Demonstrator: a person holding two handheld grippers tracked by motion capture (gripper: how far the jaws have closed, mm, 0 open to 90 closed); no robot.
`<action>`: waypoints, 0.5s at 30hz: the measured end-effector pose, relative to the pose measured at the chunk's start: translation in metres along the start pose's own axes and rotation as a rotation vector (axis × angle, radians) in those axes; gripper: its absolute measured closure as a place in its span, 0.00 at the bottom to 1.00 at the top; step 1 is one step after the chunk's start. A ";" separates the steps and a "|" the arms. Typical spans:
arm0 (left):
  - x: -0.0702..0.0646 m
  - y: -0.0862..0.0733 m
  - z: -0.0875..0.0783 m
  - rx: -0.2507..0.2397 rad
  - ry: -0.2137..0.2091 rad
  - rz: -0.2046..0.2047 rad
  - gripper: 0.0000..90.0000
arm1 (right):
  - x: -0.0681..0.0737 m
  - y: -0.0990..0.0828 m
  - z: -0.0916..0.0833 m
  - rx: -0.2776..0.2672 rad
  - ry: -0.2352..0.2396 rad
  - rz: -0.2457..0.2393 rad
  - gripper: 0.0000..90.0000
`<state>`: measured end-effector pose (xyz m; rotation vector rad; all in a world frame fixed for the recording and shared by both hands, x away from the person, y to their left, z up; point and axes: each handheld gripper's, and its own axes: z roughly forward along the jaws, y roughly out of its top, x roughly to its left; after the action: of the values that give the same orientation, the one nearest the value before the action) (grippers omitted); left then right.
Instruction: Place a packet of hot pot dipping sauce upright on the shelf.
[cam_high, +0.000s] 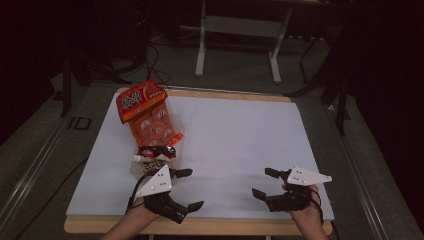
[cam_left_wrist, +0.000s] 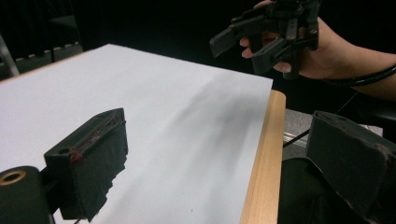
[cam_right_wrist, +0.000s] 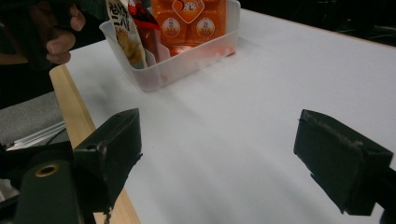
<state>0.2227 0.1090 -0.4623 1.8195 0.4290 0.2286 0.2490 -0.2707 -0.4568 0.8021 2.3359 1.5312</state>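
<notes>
Both tongs (cam_high: 187, 189) (cam_high: 263, 183) agape, near snack-filled bin (cam_right_wrist: 187, 63).

White sheet (cam_high: 240, 145) covers table (cam_high: 280, 227) with wooden edge; grey carpet floor (cam_high: 30, 145), white metal frame legs (cam_high: 201, 45) behind, dark surroundings.

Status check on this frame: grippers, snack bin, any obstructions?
Left gripper open, empty, just short of the bin. Right gripper open, empty, over bare sheet. Clear bin holds orange snack bags, untouched. Nothing in the way.
</notes>
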 end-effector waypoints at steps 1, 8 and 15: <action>0.000 -0.003 0.001 -0.001 0.002 -0.003 0.07 | 0.000 -0.001 0.001 0.001 -0.002 -0.001 0.17; -0.002 -0.017 0.008 0.027 -0.004 -0.007 0.07 | -0.003 -0.007 0.007 0.015 -0.001 0.006 0.17; 0.000 -0.029 0.013 0.042 -0.005 -0.011 0.07 | -0.004 -0.012 0.009 0.017 -0.005 -0.004 0.16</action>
<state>0.2226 0.1043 -0.4942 1.8578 0.4433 0.2085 0.2532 -0.2698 -0.4717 0.8039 2.3482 1.5079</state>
